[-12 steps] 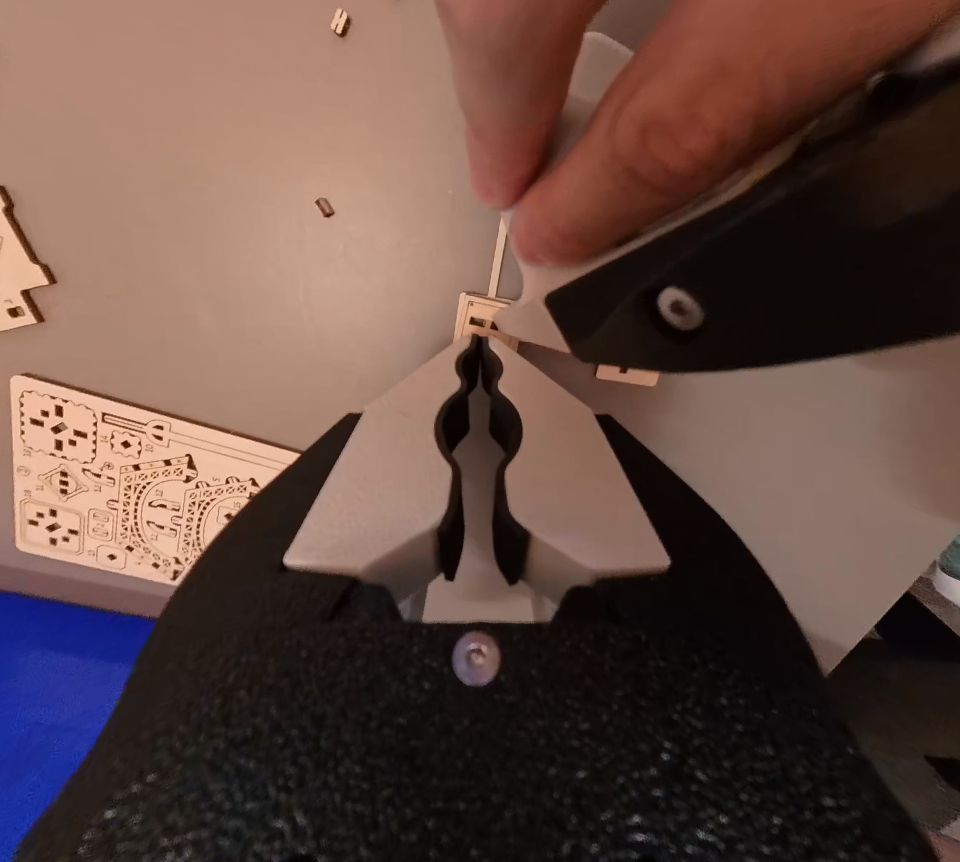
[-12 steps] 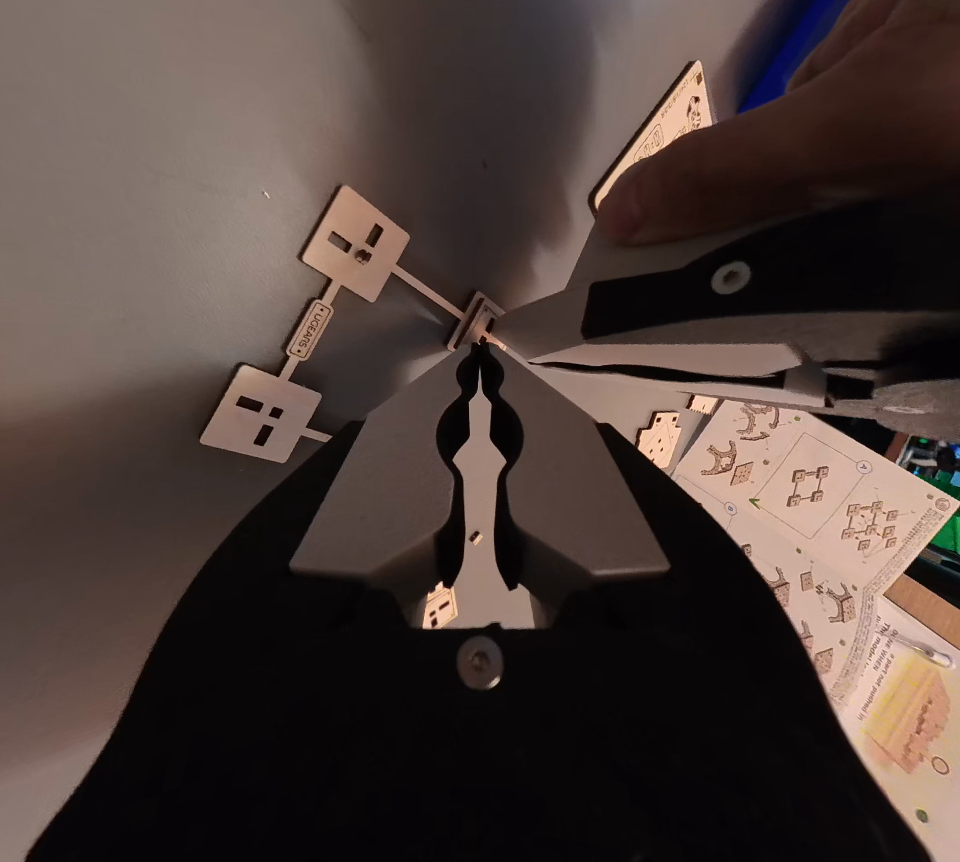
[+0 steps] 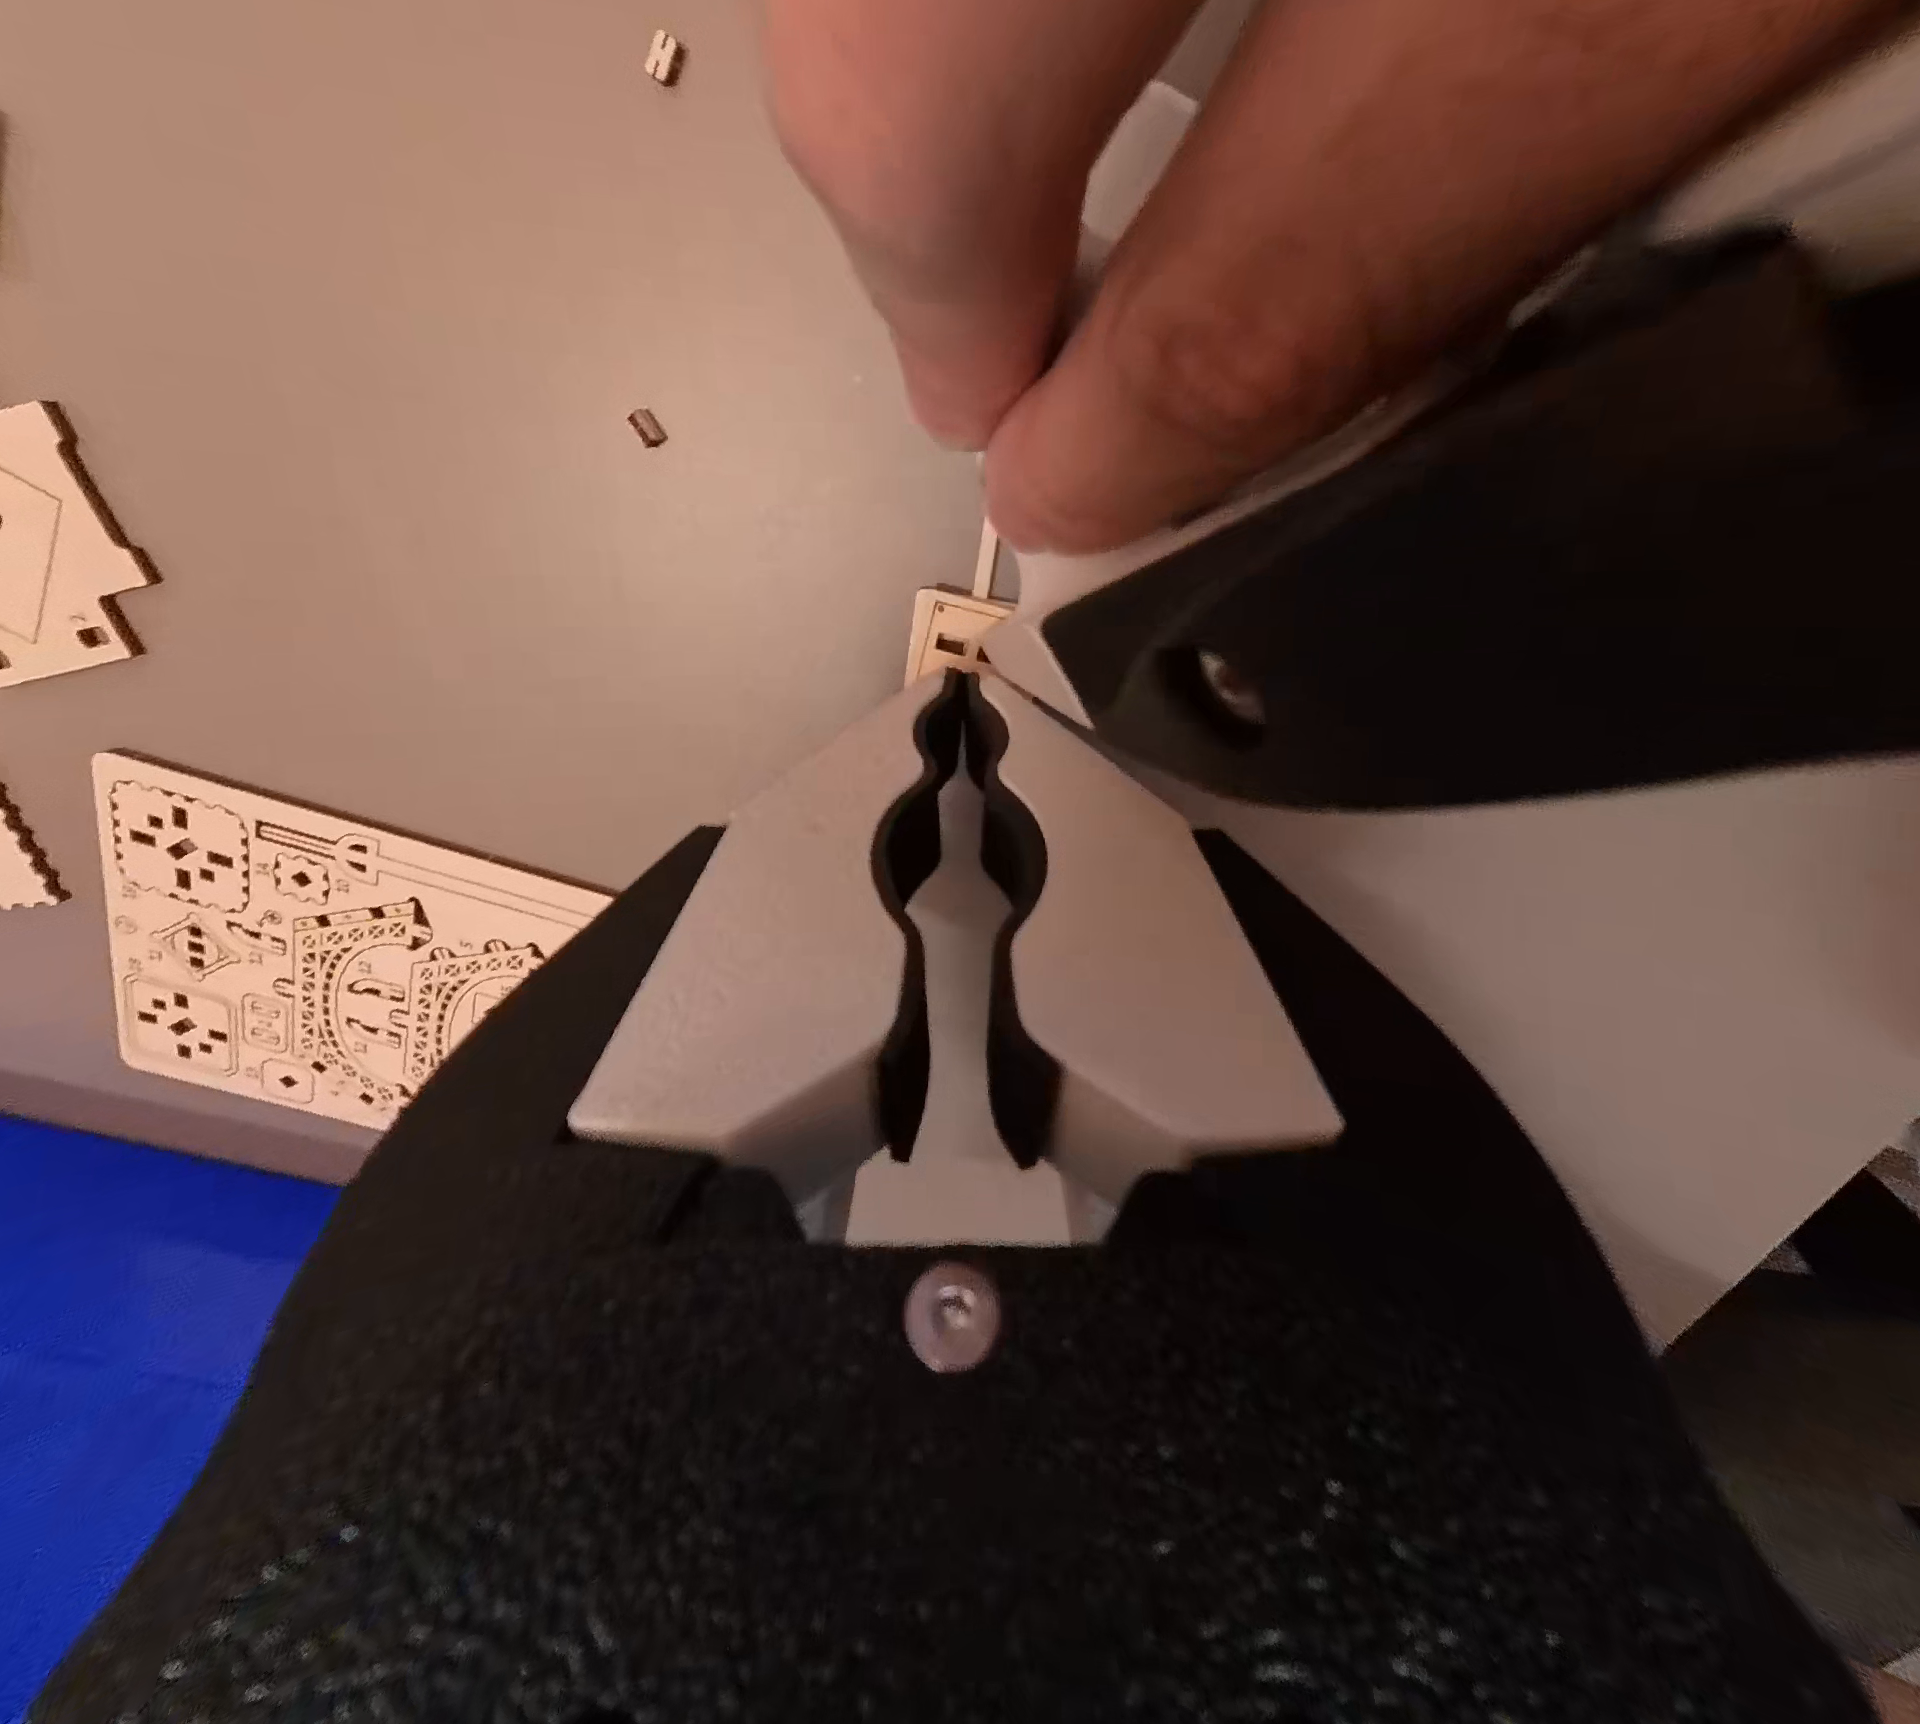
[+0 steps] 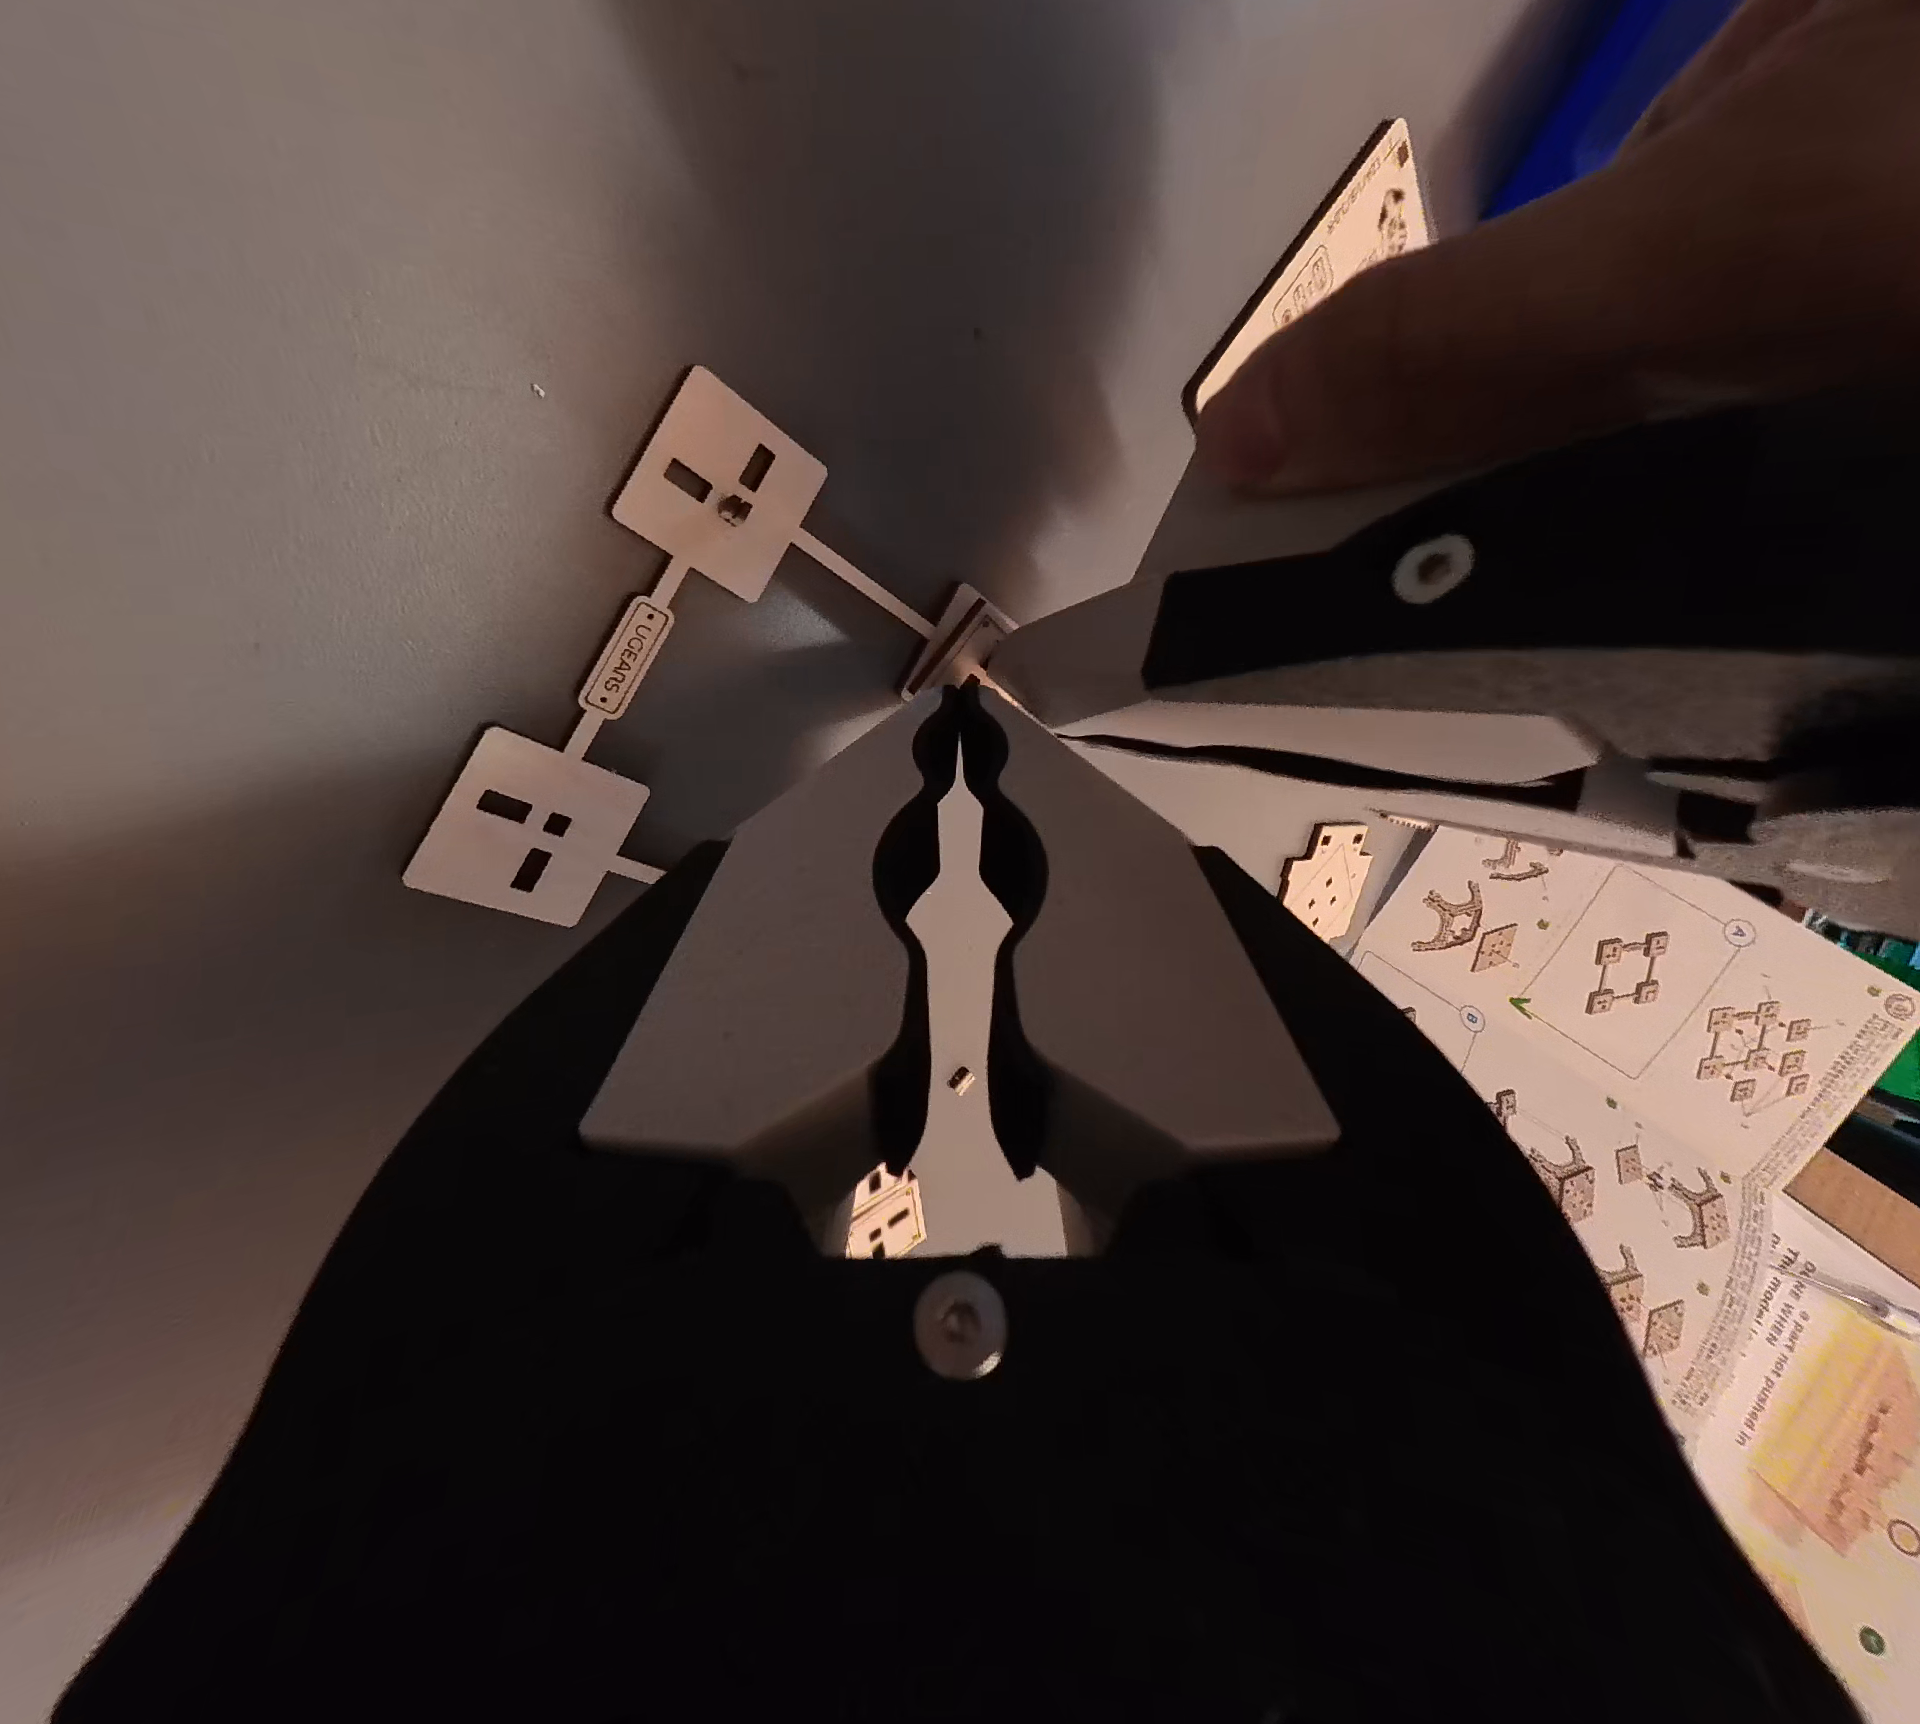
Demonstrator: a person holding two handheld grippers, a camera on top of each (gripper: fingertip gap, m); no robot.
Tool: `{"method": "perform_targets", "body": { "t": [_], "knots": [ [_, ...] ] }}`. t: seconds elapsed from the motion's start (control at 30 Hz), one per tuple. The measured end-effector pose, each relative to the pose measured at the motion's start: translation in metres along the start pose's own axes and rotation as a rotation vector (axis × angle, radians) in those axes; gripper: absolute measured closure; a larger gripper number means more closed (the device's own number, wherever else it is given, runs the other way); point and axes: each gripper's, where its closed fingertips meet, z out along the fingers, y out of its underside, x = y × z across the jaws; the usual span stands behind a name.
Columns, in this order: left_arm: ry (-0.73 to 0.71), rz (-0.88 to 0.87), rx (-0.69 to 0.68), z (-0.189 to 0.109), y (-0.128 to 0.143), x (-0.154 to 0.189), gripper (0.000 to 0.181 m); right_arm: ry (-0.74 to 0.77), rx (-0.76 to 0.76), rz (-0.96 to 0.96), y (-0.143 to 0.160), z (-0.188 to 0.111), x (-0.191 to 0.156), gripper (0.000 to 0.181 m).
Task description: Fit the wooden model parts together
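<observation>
A thin wooden frame of small squares joined by bars (image 4: 717, 485) lies on the grey table (image 4: 312, 220). One of its squares (image 4: 961, 630) is tilted up off the table; it also shows in the left wrist view (image 3: 940, 635). My left gripper (image 3: 958, 677) is shut with its tips on this square's lower edge. It reaches in from the right in the right wrist view (image 4: 1013, 635). My right gripper (image 4: 961, 687) is shut, its tips touching the same square. It also shows in the left wrist view (image 3: 1003, 635), under a hand (image 3: 1039, 220). What the right tips pinch is hidden.
A laser-cut parts sheet (image 3: 312, 947) and loose cut pieces (image 3: 62, 552) lie at the left. Tiny pegs (image 3: 646, 427) lie on the table. An instruction sheet (image 4: 1610, 1051) lies at the right. The table's edge and blue floor (image 3: 125, 1311) are near. The tips of both grippers are at nearly the same place.
</observation>
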Motion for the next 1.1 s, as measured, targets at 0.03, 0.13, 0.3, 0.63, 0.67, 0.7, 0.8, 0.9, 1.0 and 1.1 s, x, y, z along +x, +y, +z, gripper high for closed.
{"method": "perform_targets", "body": {
  "t": [0.03,0.13,0.3,0.63,0.67,0.7,0.8,0.9,1.0,1.1],
  "knots": [
    [0.005,0.001,-0.004,0.001,0.000,0.000,0.181,0.001,-0.003,-0.002,0.000,0.000,0.000,0.181],
    [0.029,-0.004,0.003,0.002,0.001,0.000,0.181,0.000,-0.008,-0.003,0.000,0.001,0.000,0.181],
    [0.023,-0.006,0.004,0.002,0.000,-0.001,0.181,0.003,0.005,0.013,0.001,0.002,0.000,0.181],
    [-0.006,-0.004,-0.041,0.002,0.000,-0.001,0.181,0.027,0.026,0.087,0.002,0.003,0.000,0.181],
    [-0.007,-0.015,-0.036,0.002,0.000,-0.001,0.181,0.035,0.031,0.098,0.002,0.002,0.000,0.181],
    [-0.006,-0.029,-0.026,0.002,0.000,-0.001,0.181,0.039,0.038,0.108,0.002,0.002,0.001,0.181],
    [-0.015,-0.129,0.106,-0.001,-0.001,-0.006,0.181,0.069,0.057,0.154,0.007,0.001,0.005,0.181],
    [-0.020,-0.305,0.399,-0.023,-0.004,-0.010,0.181,0.062,0.067,0.253,0.022,-0.010,0.004,0.181],
    [-0.083,-0.365,0.626,-0.042,0.001,-0.015,0.181,-0.004,0.145,0.387,0.028,-0.016,-0.003,0.174],
    [-0.172,-0.283,0.667,-0.038,0.009,-0.019,0.167,-0.024,0.236,0.490,0.019,-0.018,0.000,0.163]
  ]
}}
